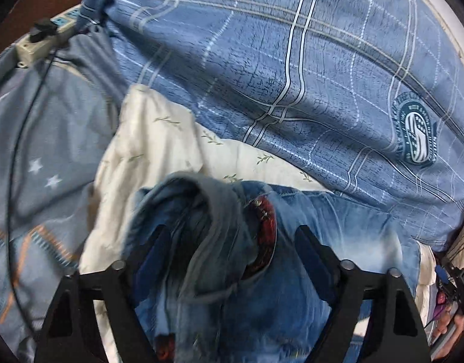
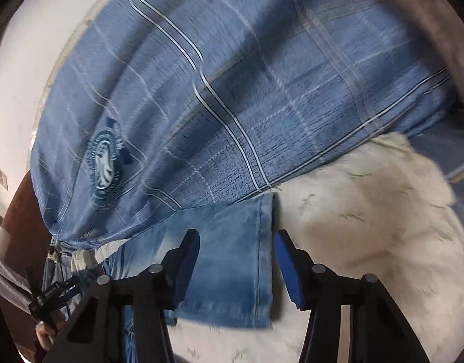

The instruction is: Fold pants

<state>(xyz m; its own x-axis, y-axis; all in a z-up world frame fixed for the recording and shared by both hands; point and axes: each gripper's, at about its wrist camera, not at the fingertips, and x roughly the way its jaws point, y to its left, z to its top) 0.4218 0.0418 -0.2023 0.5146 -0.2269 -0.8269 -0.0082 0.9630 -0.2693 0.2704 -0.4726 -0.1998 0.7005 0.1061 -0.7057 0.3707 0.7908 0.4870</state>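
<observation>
Blue jeans [image 1: 353, 227] lie on a white leaf-print sheet [image 1: 159, 139]. Their bunched waistband [image 1: 201, 199], with a red patterned lining [image 1: 266, 220], sits between the spread fingers of my left gripper [image 1: 232, 242], which is open; the pads stand clear of the cloth. In the right wrist view a leg end of the jeans [image 2: 232, 272] lies flat on the sheet [image 2: 368, 211], its hem toward the right. My right gripper [image 2: 236, 239] straddles that leg, open, with both blue pads off the fabric.
A blue plaid duvet [image 1: 292, 60] [image 2: 232, 90] is heaped just behind the jeans. A power strip [image 1: 41, 39] and its black cable [image 1: 17, 151] lie at the far left on star-print bedding [image 1: 44, 139]. A pale wall [image 2: 20, 60] borders the bed.
</observation>
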